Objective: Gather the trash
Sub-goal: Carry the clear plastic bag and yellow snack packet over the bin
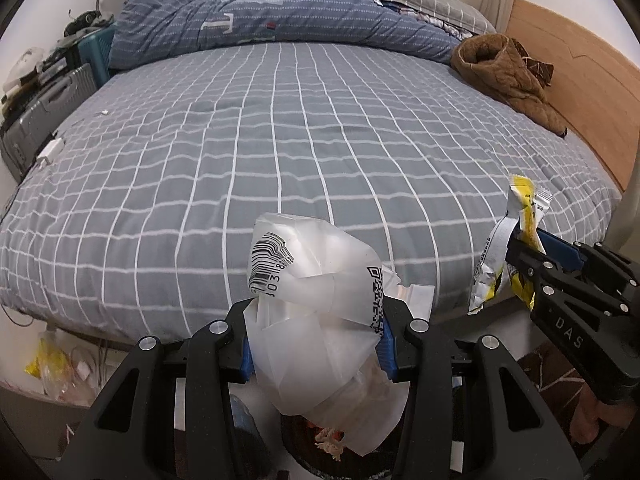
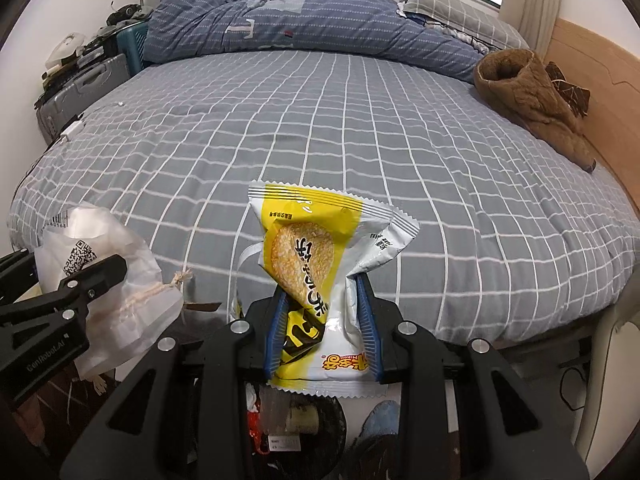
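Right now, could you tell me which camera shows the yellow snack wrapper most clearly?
The right wrist view: the yellow snack wrapper sits centred, front and print facing the camera, clamped in the right tool. The left wrist view catches it only edge-on at the right margin.

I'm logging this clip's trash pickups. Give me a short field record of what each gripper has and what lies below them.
left gripper: shut on translucent white bag with barcode and QR code
right gripper: shut on yellow snack wrapper
below grippers: dark bin holding scraps, near the edge of the bed
bed: grey checked sheet, folded blue quilt, brown garment
floor at left: yellow packet
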